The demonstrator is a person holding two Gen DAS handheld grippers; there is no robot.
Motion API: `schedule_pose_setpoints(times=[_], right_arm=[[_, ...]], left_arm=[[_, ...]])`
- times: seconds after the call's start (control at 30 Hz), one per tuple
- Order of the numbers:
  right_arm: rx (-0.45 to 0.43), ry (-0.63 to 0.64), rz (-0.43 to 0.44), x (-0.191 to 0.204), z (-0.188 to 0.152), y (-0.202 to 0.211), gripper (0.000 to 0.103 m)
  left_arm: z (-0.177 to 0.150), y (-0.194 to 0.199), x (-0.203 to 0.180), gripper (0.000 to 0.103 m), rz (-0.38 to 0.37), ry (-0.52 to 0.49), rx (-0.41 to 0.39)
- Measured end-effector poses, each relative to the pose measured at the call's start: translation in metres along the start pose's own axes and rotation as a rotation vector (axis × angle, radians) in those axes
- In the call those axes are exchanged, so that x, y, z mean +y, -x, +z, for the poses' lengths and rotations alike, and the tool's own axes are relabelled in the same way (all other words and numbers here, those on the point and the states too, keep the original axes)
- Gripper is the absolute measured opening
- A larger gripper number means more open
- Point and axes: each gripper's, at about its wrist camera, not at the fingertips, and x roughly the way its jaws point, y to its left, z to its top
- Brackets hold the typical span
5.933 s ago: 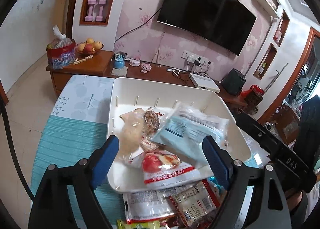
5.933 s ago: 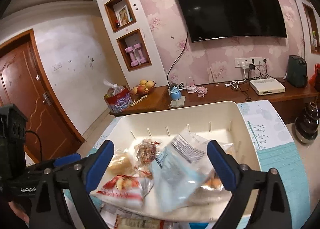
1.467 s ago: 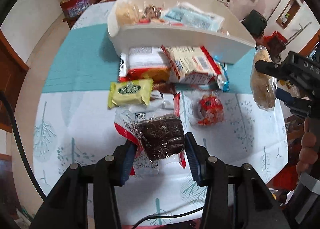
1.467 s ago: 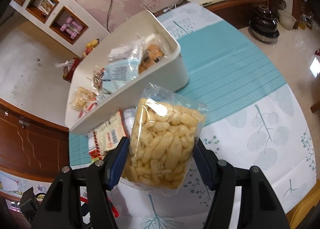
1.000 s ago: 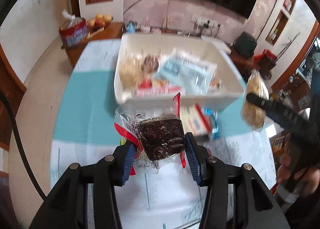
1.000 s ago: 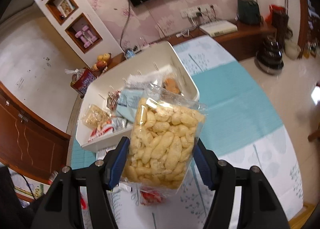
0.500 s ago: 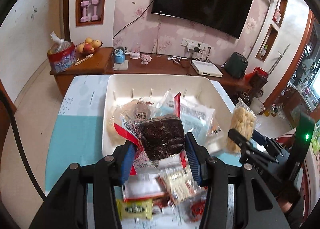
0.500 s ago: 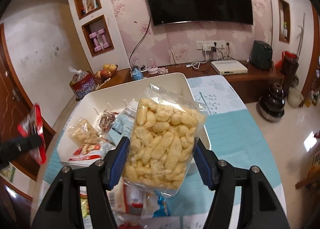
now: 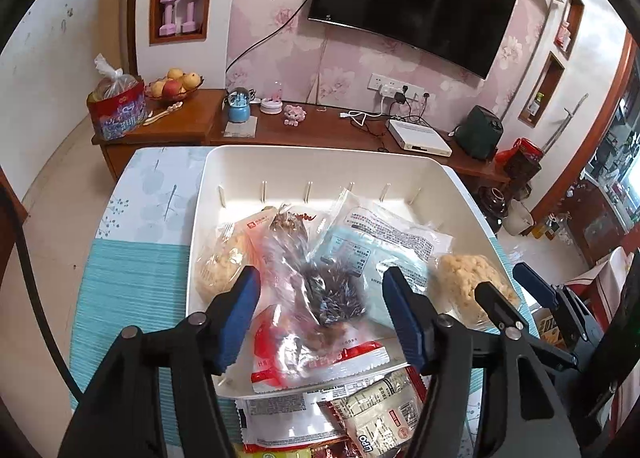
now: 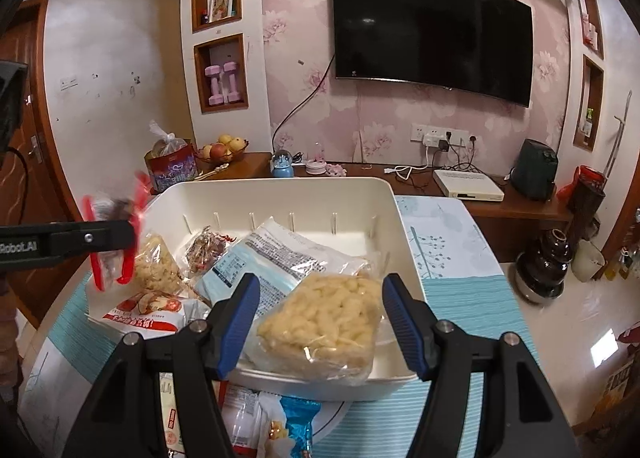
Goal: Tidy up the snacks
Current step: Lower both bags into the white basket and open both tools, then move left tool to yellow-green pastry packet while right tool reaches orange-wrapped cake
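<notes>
A white bin (image 9: pixel 320 151) stands on the table with several snack packets in it. My left gripper (image 9: pixel 320 298) hovers over its near side and its jaws are opening. The dark chocolate packet in a red-edged wrapper (image 9: pixel 332 294) is blurred between the pads and no longer pressed by them. In the right wrist view that packet (image 10: pixel 112 242) shows at the left gripper's fingers (image 10: pixel 96 238), left of the bin (image 10: pixel 280 182). My right gripper (image 10: pixel 320 310) is shut on a clear bag of puffed snacks (image 10: pixel 320 318), held low over the bin's near right corner; that bag (image 9: pixel 468 286) also shows in the left wrist view.
Several loose packets (image 9: pixel 360 410) lie on the teal and white tablecloth (image 9: pixel 132 282) in front of the bin. Behind the table runs a wooden sideboard (image 10: pixel 360 169) with a fruit bowl and small items. A dark pot (image 10: pixel 540 270) stands on the floor at right.
My left jaws have widened and let go of the chocolate packet, which drops toward the bin. Both grippers have moved in over the bin, and the puffed bag has tipped from upright to lying low.
</notes>
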Motion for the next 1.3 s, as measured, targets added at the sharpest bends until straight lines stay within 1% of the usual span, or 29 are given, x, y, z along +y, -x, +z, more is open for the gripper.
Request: schedule_pose_setpoints(times=[0.03,0.1,0.17,0.33,0.4,0.53,0.63,0.7,0.77,0.83,0.97,1.07,1.3], right_arm=[[0.002,0.004,0.001,0.0,-0.002,0.001,0.066],[0.007,0.009,0.0,0.002,-0.003,0.001,0.066],[0.015,0.002,0.005,0.002,-0.004,0.002,0.069],[0.009,0.005,0.01,0.004,-0.005,0.013,0.07],[0.002,0.015,0.011,0.006,-0.005,0.021,0.071],[-0.011,0.019,0.022,0.011,-0.006,0.039,0.077],[-0.025,0.023,0.034,0.015,-0.007,0.057,0.078],[-0.029,0.027,0.036,0.017,-0.008,0.066,0.078],[-0.034,0.032,0.038,0.02,-0.008,0.077,0.079],[-0.037,0.035,0.037,0.022,-0.01,0.086,0.08],[-0.044,0.045,0.037,0.027,-0.014,0.105,0.083],[-0.048,0.06,0.036,0.033,-0.018,0.117,0.083],[0.002,0.075,0.052,0.046,-0.035,0.129,0.084]], left_arm=[[-0.002,0.0,0.001,0.063,-0.009,0.002,0.003],[-0.004,0.002,0.001,0.069,-0.009,0.002,0.007],[-0.006,0.005,0.0,0.069,-0.004,0.002,0.007],[-0.011,0.018,0.002,0.071,-0.002,0.011,0.014],[-0.013,0.024,0.003,0.073,0.001,0.013,0.016],[-0.022,0.042,0.004,0.074,0.011,0.02,0.021],[-0.029,0.057,0.007,0.076,0.007,0.032,0.029],[-0.034,0.066,0.008,0.079,0.006,0.039,0.029],[-0.039,0.076,0.008,0.08,0.006,0.041,0.032],[-0.045,0.084,0.011,0.08,-0.013,0.049,0.042],[-0.058,0.1,0.013,0.08,-0.024,0.043,0.05],[-0.068,0.107,0.016,0.08,-0.039,0.062,0.062],[-0.089,0.113,0.025,0.081,-0.05,0.087,0.099]])
